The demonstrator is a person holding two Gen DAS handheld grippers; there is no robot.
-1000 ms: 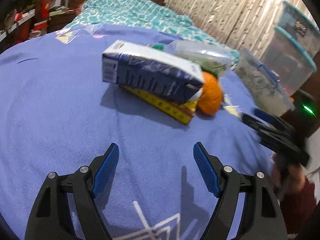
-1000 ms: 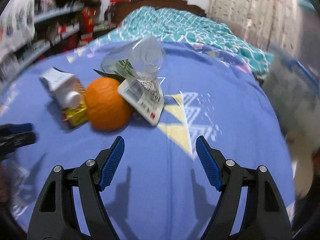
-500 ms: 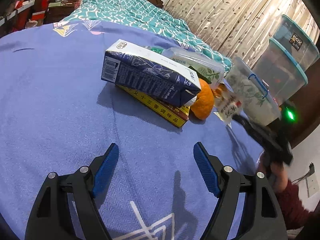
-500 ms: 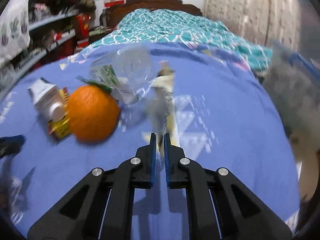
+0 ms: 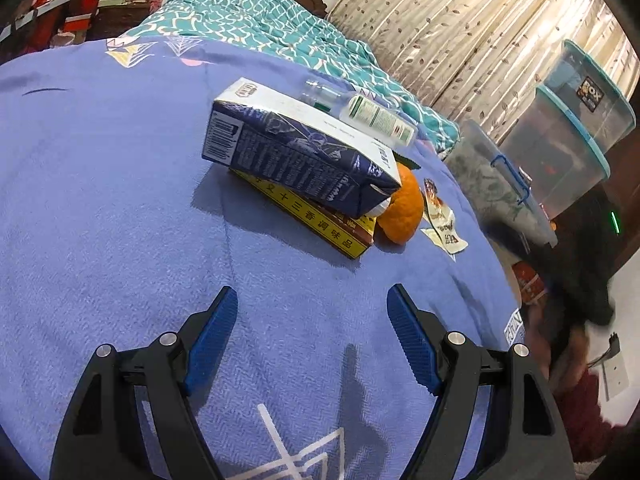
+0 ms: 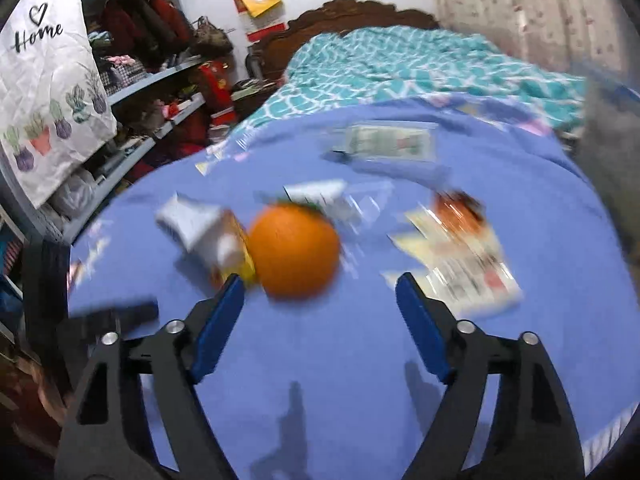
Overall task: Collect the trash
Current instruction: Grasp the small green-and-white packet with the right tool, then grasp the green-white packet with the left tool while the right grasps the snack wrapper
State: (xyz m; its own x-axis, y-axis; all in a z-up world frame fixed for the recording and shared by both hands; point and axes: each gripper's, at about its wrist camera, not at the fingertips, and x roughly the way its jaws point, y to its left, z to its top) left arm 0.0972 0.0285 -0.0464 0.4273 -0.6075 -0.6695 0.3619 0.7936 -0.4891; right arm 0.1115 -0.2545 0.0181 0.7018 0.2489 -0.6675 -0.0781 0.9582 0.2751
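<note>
Blue bed (image 5: 100, 220) is holding trash. Right gripper (image 6: 320, 312) is hanging open, with the wrapper (image 6: 464, 264) lying just ahead to its right. Left gripper (image 5: 312, 328) is open too, farther from the carton (image 5: 296, 152).

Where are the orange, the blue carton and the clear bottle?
orange (image 6: 294, 250): right wrist view, middle of its peel.
blue carton (image 5: 296, 152): left wrist view, printed side panel.
clear bottle (image 5: 378, 119): left wrist view, on its label.
</note>
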